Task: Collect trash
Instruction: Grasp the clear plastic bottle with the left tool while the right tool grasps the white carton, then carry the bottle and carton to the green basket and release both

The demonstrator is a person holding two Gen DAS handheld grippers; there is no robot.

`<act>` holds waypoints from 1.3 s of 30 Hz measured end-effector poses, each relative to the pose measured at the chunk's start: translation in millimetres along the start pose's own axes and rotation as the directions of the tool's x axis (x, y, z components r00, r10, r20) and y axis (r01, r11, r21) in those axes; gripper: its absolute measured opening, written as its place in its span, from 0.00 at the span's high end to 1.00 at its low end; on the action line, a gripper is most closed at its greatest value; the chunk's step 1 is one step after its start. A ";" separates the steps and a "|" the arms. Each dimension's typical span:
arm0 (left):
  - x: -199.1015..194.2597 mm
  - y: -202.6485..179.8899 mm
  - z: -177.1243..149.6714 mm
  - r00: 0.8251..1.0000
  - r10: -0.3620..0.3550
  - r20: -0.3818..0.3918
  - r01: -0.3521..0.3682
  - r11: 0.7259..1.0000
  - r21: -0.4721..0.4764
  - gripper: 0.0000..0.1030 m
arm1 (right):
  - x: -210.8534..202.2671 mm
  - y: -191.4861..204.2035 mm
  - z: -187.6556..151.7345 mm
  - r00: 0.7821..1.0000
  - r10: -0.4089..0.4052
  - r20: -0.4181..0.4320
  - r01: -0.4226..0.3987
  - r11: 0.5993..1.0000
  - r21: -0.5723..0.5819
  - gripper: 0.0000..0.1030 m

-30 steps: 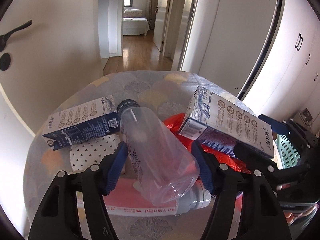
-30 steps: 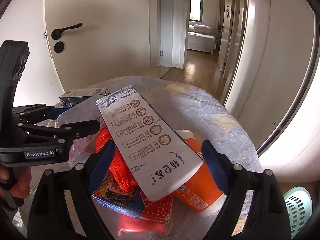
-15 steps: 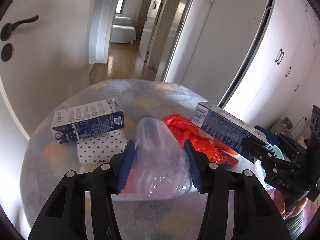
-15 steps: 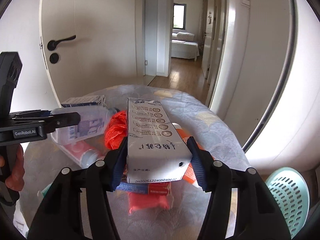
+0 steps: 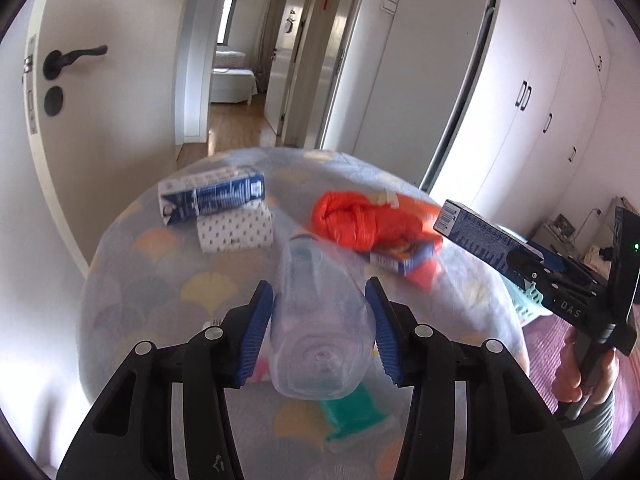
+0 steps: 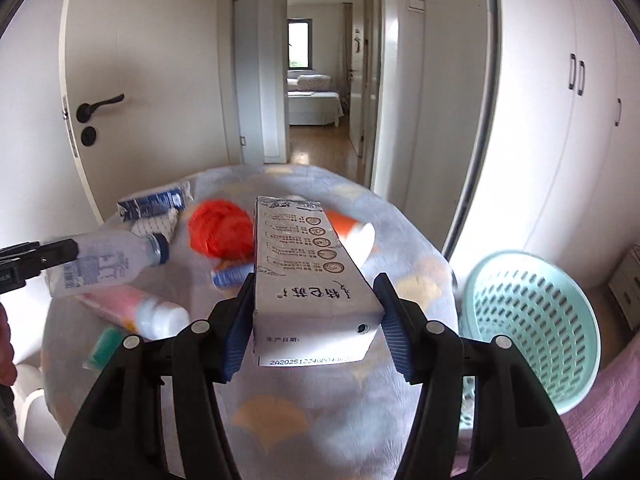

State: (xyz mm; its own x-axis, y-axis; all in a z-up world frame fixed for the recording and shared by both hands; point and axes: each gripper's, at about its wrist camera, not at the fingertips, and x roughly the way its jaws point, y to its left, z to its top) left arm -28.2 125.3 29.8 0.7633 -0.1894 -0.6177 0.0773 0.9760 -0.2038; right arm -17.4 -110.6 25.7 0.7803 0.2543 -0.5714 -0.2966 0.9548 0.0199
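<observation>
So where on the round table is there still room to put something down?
The near edge of the table, in front of the right claw, is bare cloth. There is another open patch on the left, below the tissue pack. The middle is crowded: orange bag, snack packet, pink bottle, green wrapper.

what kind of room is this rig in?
Likely a home, a bedroom or hallway area: white wardrobe doors, a hallway to a room with a bed, and a laundry-style basket beside the cloth-covered table.

White doors (image 6: pixel 132 80), hallway, distant bed (image 6: pixel 314 104).
</observation>
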 end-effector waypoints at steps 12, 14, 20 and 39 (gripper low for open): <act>30.3 4.6 -23.6 0.992 -0.010 -0.126 0.009 1.000 -0.006 0.56 | 27.1 -5.2 -35.0 0.994 -0.026 -0.111 0.032 0.998 0.053 0.47; 39.5 9.9 -25.3 0.985 -0.076 -0.153 0.067 0.996 -0.062 0.55 | 28.3 -5.2 -39.0 0.993 -0.024 -0.120 0.030 0.998 0.053 0.47; 47.2 -0.8 -20.9 0.976 -0.065 -0.206 0.065 0.998 -0.011 0.51 | 38.9 -7.5 -43.1 0.989 0.009 -0.147 0.004 0.996 0.085 0.47; 82.1 3.7 -0.7 0.925 -0.070 -0.373 0.065 0.998 -0.024 0.53 | 41.8 -4.0 -32.2 0.984 0.007 -0.180 0.012 0.994 0.105 0.38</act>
State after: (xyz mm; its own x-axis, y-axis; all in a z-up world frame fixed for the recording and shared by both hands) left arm 34.3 113.2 -22.2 0.4615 -0.2836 -0.8406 0.1114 0.9586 -0.2622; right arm -1.4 -108.7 -24.7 0.6662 0.2291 -0.7097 -0.2273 0.9687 0.0993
